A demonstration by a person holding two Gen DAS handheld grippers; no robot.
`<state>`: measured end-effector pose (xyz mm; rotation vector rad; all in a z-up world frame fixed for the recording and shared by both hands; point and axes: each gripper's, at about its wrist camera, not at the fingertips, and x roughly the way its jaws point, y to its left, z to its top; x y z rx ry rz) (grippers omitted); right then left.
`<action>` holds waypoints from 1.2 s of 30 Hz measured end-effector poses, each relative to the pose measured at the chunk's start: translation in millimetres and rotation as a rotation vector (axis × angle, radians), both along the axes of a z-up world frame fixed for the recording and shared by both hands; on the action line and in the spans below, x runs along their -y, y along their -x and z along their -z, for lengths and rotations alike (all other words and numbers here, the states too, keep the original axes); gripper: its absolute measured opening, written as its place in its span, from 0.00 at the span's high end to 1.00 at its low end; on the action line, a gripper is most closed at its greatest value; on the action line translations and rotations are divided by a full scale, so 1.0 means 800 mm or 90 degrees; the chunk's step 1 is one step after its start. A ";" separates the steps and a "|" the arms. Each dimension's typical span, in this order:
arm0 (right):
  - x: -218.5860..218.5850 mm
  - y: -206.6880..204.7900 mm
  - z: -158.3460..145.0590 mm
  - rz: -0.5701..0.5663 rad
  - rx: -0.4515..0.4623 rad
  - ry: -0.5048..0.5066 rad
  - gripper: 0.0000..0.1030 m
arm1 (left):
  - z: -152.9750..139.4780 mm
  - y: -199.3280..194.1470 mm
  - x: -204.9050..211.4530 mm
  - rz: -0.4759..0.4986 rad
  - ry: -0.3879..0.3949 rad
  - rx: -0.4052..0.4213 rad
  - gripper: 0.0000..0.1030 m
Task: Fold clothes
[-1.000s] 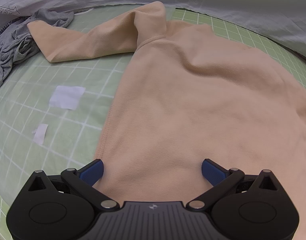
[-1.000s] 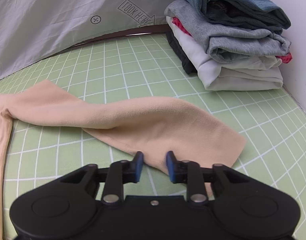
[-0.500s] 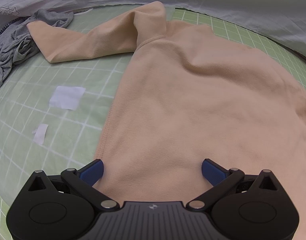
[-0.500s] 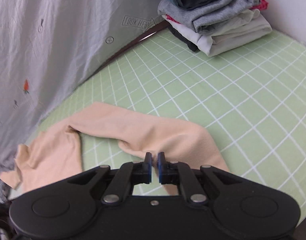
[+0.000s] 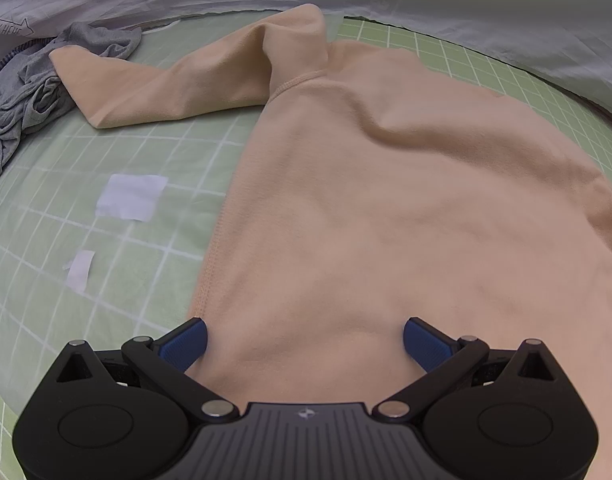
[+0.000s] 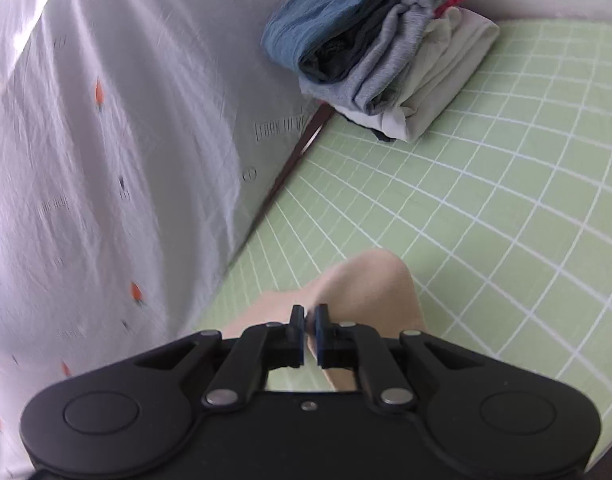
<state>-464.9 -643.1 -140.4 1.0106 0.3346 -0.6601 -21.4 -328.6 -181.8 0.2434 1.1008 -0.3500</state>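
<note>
A peach long-sleeved top (image 5: 385, 208) lies spread on the green grid mat (image 5: 154, 152). One sleeve (image 5: 178, 80) stretches to the far left. My left gripper (image 5: 304, 340) is open over the top's near hem, blue fingers (image 5: 184, 342) wide apart with cloth between them. In the right wrist view, my right gripper (image 6: 309, 320) is shut on the other peach sleeve (image 6: 365, 280), lifted off the mat (image 6: 485, 220), the sleeve hanging below the jaws.
A crumpled grey garment (image 5: 30, 92) lies at the far left. Two white paper scraps (image 5: 130, 196) sit on the mat beside the top. A stack of folded clothes (image 6: 377, 52) stands at the mat's far corner. A grey printed sheet (image 6: 106, 140) borders the mat.
My right gripper closed on the sleeve end and lifted it, swinging up and left so the sleeve now hangs from it. The left gripper has stayed still.
</note>
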 end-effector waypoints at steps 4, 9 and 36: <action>-0.014 -0.048 0.009 -0.128 -0.195 0.042 0.94 | 0.001 0.001 0.000 -0.001 0.001 0.002 0.00; -0.021 -0.082 0.014 -0.154 -0.275 0.068 0.75 | 0.001 0.002 -0.001 0.002 0.000 0.000 0.00; 0.019 -0.520 0.017 -0.282 -0.293 0.235 0.56 | -0.058 -0.143 -0.014 0.007 -0.025 -0.006 0.00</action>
